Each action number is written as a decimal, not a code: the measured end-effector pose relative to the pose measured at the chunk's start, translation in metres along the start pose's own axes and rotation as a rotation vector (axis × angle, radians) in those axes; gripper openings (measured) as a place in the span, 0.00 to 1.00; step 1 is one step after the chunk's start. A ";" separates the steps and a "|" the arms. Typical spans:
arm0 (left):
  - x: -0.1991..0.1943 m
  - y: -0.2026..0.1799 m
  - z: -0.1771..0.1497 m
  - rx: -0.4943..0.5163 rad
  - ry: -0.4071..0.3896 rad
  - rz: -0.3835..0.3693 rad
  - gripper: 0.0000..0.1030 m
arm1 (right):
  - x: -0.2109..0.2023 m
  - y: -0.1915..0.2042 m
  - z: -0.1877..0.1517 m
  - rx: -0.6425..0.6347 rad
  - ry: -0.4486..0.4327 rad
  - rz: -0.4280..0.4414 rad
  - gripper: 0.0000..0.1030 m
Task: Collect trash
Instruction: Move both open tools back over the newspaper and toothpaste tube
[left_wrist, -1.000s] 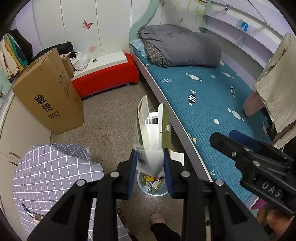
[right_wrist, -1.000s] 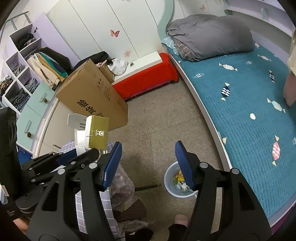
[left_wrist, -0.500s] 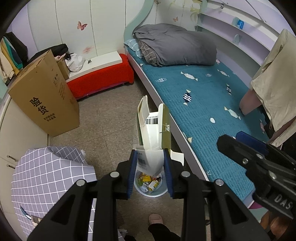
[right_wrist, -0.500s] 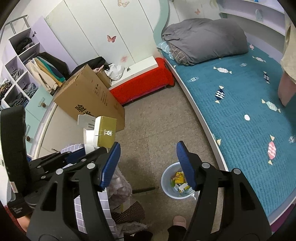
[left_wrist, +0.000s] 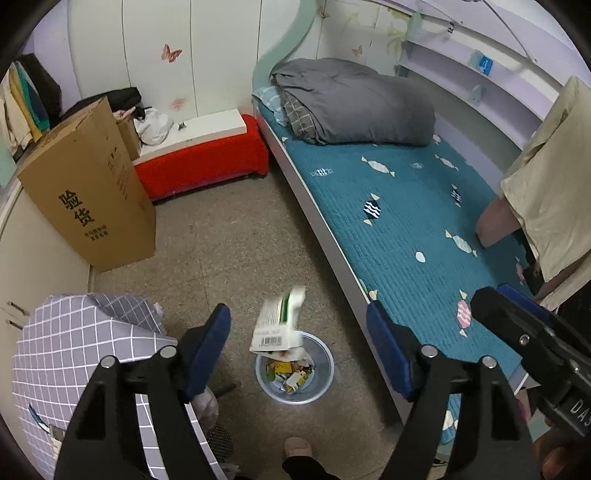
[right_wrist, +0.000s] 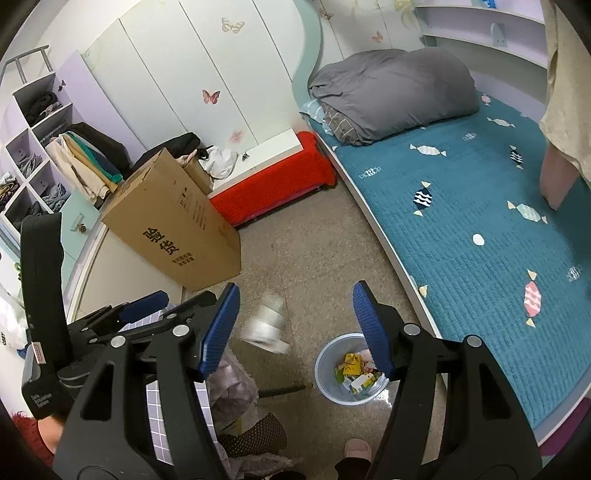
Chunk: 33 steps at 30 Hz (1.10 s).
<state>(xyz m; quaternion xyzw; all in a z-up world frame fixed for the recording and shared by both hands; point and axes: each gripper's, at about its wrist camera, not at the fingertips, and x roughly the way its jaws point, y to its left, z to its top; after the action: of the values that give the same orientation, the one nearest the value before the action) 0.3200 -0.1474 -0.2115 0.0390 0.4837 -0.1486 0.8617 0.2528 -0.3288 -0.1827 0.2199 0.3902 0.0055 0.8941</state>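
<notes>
A white and green carton is in mid-air, falling just above a small clear-blue trash bin on the floor; it shows blurred as the carton in the right wrist view. The bin holds several wrappers. My left gripper hangs over the bin, its jaws opening wide and nothing touching the pads. My right gripper stands open and empty, above the floor left of the bin. The left gripper also appears at the lower left of the right wrist view.
A bed with a teal cover runs along the right, a grey duvet at its head. A tall cardboard box leans on the left cabinets. A red bench sits at the back. A checked cloth covers furniture lower left. A person's foot stands near the bin.
My left gripper has opened and let go of the carton, which now drops toward the bin. The right gripper has shifted a little, still open.
</notes>
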 end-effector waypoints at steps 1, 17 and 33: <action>0.000 0.000 -0.001 -0.003 0.004 -0.004 0.73 | 0.000 0.000 -0.001 0.000 0.002 0.001 0.61; -0.018 0.014 -0.018 -0.039 -0.006 0.003 0.73 | 0.001 0.019 -0.012 -0.035 0.029 0.035 0.62; -0.068 0.100 -0.080 -0.217 -0.015 0.082 0.73 | 0.021 0.102 -0.049 -0.166 0.118 0.168 0.63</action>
<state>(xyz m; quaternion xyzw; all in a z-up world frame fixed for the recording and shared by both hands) 0.2508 -0.0210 -0.2040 -0.0360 0.4886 -0.0601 0.8697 0.2500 -0.2136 -0.1861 0.1763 0.4206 0.1254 0.8810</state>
